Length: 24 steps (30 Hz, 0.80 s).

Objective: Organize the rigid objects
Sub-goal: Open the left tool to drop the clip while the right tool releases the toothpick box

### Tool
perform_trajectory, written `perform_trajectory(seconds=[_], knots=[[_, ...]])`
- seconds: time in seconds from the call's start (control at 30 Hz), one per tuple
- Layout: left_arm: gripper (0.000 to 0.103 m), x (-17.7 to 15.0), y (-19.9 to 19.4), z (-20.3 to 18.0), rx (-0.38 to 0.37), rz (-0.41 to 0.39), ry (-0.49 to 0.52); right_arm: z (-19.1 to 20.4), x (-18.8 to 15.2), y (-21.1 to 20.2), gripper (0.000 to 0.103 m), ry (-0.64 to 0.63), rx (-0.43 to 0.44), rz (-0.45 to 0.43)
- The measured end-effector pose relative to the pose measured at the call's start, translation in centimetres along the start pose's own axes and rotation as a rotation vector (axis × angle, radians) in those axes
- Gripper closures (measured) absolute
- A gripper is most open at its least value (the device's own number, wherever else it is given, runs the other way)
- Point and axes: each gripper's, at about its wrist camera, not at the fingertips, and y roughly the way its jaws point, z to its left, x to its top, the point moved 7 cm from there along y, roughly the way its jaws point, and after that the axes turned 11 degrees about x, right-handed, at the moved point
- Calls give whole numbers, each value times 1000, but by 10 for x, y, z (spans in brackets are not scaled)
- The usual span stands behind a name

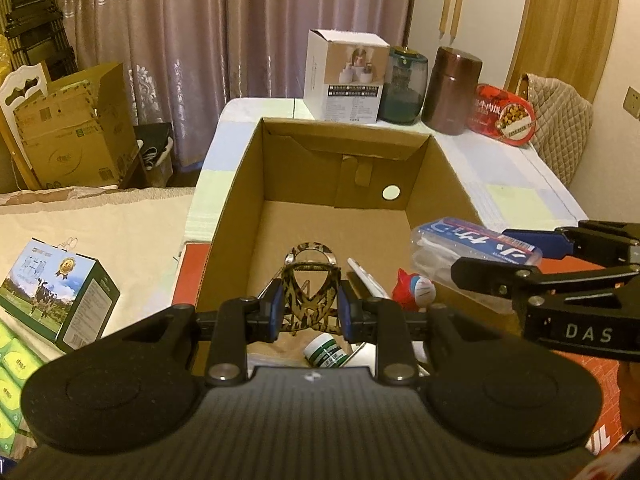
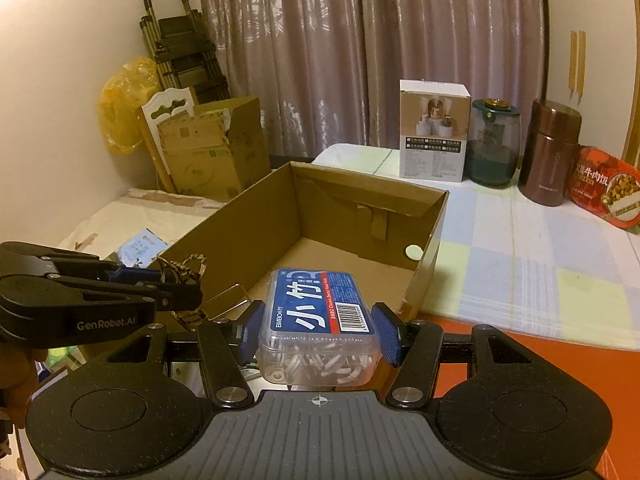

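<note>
My left gripper (image 1: 308, 308) is shut on a leopard-patterned hair claw clip (image 1: 310, 280), held just above the near end of the open cardboard box (image 1: 240, 184). My right gripper (image 2: 318, 330) is shut on a clear plastic case with a blue label (image 2: 320, 316), full of white floss picks, over the box's near right edge. In the left wrist view that case (image 1: 472, 244) and the right gripper (image 1: 520, 256) come in from the right. In the right wrist view the left gripper (image 2: 188, 286) and the clip (image 2: 188, 268) show at the left. The far part of the box floor is bare.
Inside the box's near end lie a green-and-white tube (image 1: 324, 354), a white pen-like item (image 1: 368, 278) and a red-and-white toy figure (image 1: 414, 288). Behind the box stand a white carton (image 1: 344, 76), a teal jar (image 1: 402, 84), a brown canister (image 1: 452, 90) and a red tin (image 1: 504, 114).
</note>
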Motion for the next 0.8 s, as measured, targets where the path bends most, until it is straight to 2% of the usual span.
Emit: perform_trajectory(seconds=[0.13, 0.27, 0.53, 0.8], knots=[[71, 2, -2, 3, 3, -17, -10, -3, -2, 2, 49, 10, 1, 4], [70, 3, -9, 8, 23, -32, -5, -4, -3, 2, 49, 17, 4, 0], [55, 2, -29, 14, 42, -57, -2, 1, -5, 3, 49, 27, 14, 4], [50, 0, -34, 16, 51, -54, -11, 7, -5, 2, 49, 39, 9, 5]])
